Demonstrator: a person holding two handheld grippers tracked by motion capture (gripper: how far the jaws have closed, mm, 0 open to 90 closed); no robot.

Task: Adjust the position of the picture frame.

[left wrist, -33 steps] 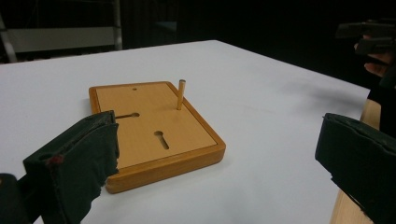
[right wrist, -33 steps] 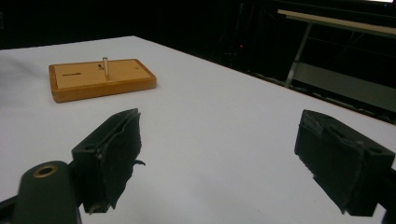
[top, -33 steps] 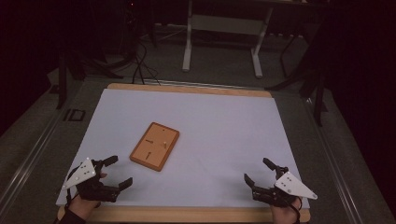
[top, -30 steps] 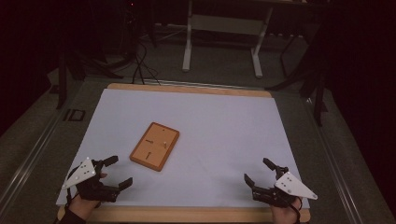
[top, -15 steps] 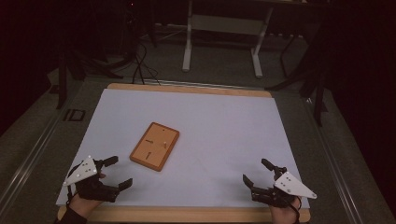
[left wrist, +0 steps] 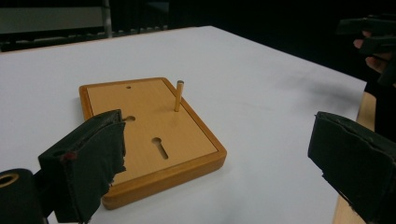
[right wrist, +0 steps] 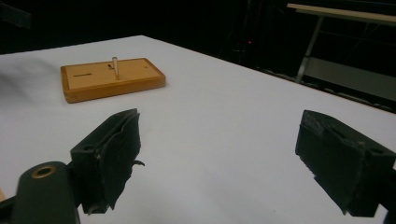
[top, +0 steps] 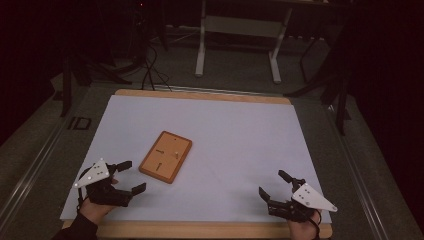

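Observation:
A flat wooden board (top: 166, 156) with a keyhole slot and one short upright peg (left wrist: 178, 96) lies left of centre on the white table top (top: 240, 135). My left gripper (top: 131, 176) rests near the front left corner, just left of the board, open and empty. In the left gripper view the board (left wrist: 149, 135) lies close ahead between the jaws. My right gripper (top: 273, 185) sits at the front right, open and empty, well apart from the board (right wrist: 112, 78).
A wooden rim (top: 200, 95) borders the white surface. Beyond the far edge stand a white table frame (top: 237, 30) and dark stands with cables on the floor. The person's other hand (left wrist: 378, 51) shows at the right of the left gripper view.

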